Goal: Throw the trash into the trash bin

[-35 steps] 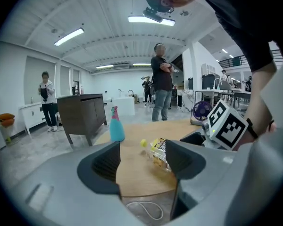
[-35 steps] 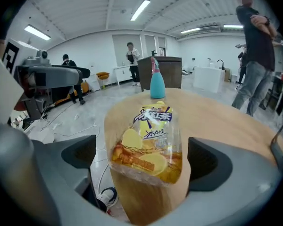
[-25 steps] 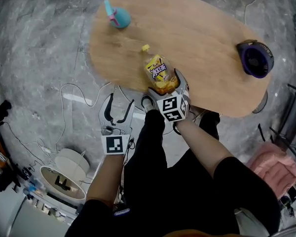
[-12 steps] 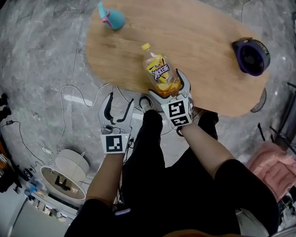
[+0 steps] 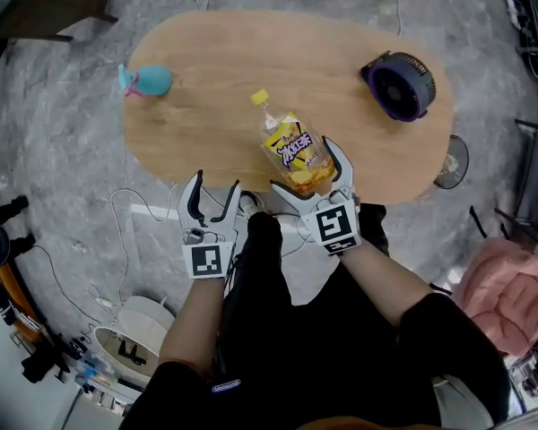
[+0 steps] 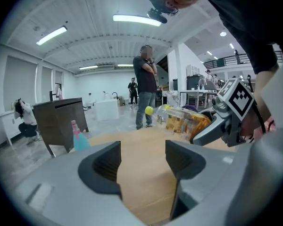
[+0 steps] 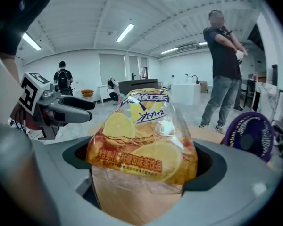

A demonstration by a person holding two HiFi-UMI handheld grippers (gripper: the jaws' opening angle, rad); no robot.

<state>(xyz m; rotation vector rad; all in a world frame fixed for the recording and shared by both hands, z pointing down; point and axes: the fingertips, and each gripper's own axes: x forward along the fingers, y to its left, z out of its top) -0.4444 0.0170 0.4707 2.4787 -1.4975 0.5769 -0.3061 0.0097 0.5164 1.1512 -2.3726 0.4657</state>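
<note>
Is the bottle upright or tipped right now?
Tipped: the bottle lies near horizontal, yellow cap pointing away, its base clamped in the right gripper.

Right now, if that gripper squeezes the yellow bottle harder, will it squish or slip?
The bottle looks thin, clear and empty, so probably light and easy to dent. Its glossy label may slip. The right gripper holds only the bottom end, so it could tilt.

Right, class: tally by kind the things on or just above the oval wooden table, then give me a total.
plastic drink bottle, held in the right gripper: 1
teal bottle with a pink top: 1
purple fan: 1
Total: 3
</note>
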